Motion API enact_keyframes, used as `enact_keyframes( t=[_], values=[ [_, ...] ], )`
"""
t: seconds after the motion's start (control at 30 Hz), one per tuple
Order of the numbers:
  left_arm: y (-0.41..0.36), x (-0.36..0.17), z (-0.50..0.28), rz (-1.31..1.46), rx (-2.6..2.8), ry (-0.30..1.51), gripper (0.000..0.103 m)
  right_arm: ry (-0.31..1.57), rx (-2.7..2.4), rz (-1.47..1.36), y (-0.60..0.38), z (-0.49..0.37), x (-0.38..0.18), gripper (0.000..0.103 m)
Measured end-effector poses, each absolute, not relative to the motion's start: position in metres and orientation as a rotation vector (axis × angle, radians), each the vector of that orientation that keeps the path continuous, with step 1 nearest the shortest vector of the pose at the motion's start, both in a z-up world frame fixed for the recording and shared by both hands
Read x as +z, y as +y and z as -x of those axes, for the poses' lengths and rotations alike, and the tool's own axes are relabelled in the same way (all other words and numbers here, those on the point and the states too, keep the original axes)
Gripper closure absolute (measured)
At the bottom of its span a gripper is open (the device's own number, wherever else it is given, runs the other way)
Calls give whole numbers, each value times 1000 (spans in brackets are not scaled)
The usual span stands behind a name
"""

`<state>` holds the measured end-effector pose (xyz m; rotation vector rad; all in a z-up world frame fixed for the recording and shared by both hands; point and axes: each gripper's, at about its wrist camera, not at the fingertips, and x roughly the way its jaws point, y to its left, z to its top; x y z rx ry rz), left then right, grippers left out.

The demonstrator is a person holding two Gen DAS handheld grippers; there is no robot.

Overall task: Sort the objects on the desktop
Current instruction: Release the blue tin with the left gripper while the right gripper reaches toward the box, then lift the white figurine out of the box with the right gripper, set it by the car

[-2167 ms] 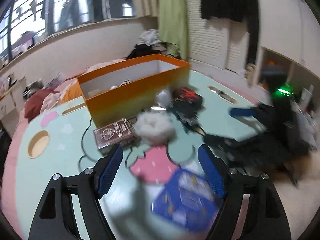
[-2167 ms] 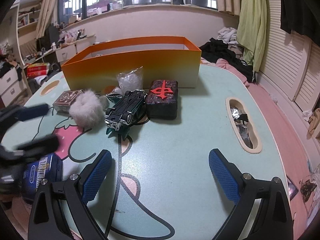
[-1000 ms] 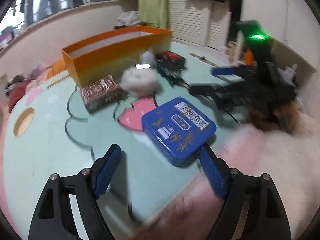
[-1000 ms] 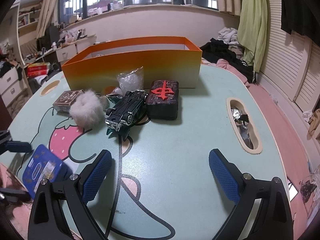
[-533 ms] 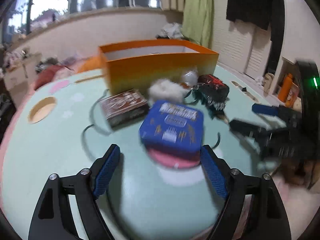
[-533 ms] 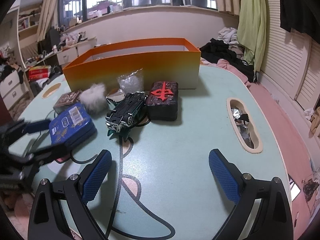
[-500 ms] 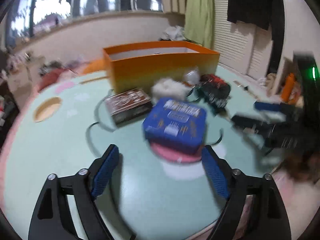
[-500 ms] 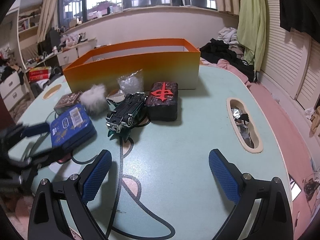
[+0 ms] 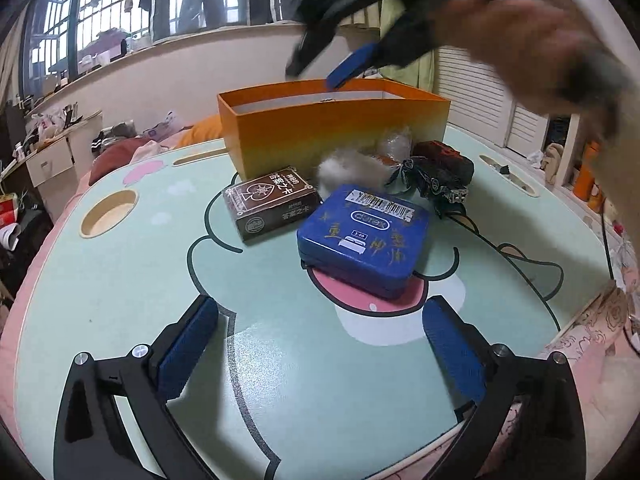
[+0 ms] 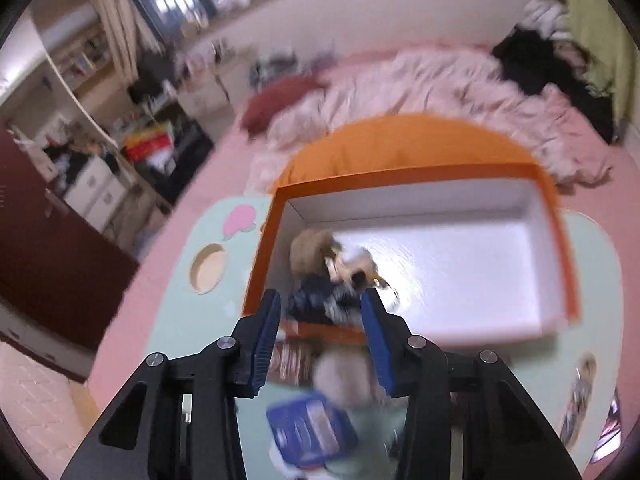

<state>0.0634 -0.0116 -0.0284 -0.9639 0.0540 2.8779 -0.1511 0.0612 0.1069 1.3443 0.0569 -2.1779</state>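
A blue tin point(image 9: 362, 238) lies on the table point(image 9: 120, 272) between and beyond my open, empty left gripper point(image 9: 320, 344). Behind it lie a brown card box point(image 9: 272, 202), a white pompom point(image 9: 350, 168), a clear bag point(image 9: 394, 142), a toy car point(image 9: 434, 178) and a dark block point(image 9: 452, 156), all before the orange box point(image 9: 332, 128). My right gripper point(image 10: 322, 334), also seen in the left wrist view point(image 9: 348, 68), hangs above the orange box point(image 10: 424, 176), jaws partly apart and empty. A few small items point(image 10: 332, 276) lie in the box's left end. The right view is blurred.
The table has a round hole point(image 9: 108, 212) at the left and a slot point(image 9: 508, 174) at the right. A pink bed point(image 10: 400, 92) lies behind the table. The person's hand point(image 9: 532, 20) fills the upper right of the left wrist view.
My right gripper has risen from low over the table's front to above the orange box, looking down, its jaws narrower. The left gripper has settled facing the blue tin.
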Motion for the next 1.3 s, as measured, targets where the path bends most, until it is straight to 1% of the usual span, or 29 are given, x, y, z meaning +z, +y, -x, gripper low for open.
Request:
enact_keyframes(
  t=[0.03, 0.1, 0.17, 0.2, 0.23, 0.27, 0.3, 0.37, 0.4, 0.43, 0.53, 0.6, 0.7, 0.77, 0.83, 0.9, 0.97, 1.1, 1.13, 1.23, 1.27, 1.3],
  values=[
    [-12, -28, -64, 962, 2877, 53, 1, 108, -2205, -1385, 49, 162, 100, 76],
    [-12, -28, -64, 959, 2875, 52, 1, 164, -2204, -1425, 32, 176, 88, 79],
    [-12, -28, -64, 959, 2874, 51, 1, 217, -2160, -1508, 18, 186, 69, 79],
    [-12, -28, -64, 960, 2874, 50, 1, 232, -2144, -1539, 15, 189, 62, 75],
    [-12, -27, -64, 960, 2874, 49, 1, 210, -2139, -1534, 16, 192, 58, 69],
    [-11, -27, -64, 960, 2874, 50, 1, 205, -2108, -1570, 15, 196, 50, 68],
    [-12, -27, -63, 961, 2873, 49, 1, 221, -2094, -1604, 13, 197, 43, 67],
    [-12, -27, -63, 961, 2873, 47, 1, 256, -2140, -1547, 12, 191, 43, 69],
    [-12, -27, -63, 959, 2872, 47, 1, 261, -2164, -1532, 12, 189, 42, 73],
    [-12, -27, -63, 960, 2872, 47, 1, 248, -2192, -1510, 16, 189, 44, 73],
    [-12, -27, -63, 961, 2873, 47, 1, 67, -2276, -1366, 35, 187, 58, 73],
    [-12, -27, -63, 961, 2873, 47, 1, -58, -2378, -1189, 59, 172, 83, 73],
    [-12, -27, -63, 961, 2873, 48, 1, -113, -2479, -940, 91, 132, 119, 73],
    [-12, -27, -63, 961, 2873, 47, 1, -107, -2486, -863, 106, 104, 132, 73],
    [-13, -27, -64, 961, 2873, 47, 1, -101, -2435, -872, 118, 83, 133, 73],
    [-14, -27, -64, 960, 2872, 47, 1, -91, -2343, -980, 121, 72, 118, 73],
    [-13, -27, -63, 961, 2872, 48, 1, -45, -2274, -1115, 119, 66, 91, 73],
    [-13, -27, -63, 960, 2872, 47, 1, 41, -2302, -1234, 114, 76, 49, 72],
    [-13, -27, -63, 960, 2872, 47, 1, 40, -2318, -1234, 114, 79, 44, 75],
    [-13, -27, -63, 960, 2872, 47, 1, 8, -2340, -1175, 117, 82, 43, 73],
    [-13, -27, -63, 960, 2872, 47, 1, -3, -2363, -1128, 122, 81, 47, 72],
    [-13, -27, -63, 960, 2872, 47, 1, -11, -2382, -1086, 125, 76, 52, 64]
  ],
)
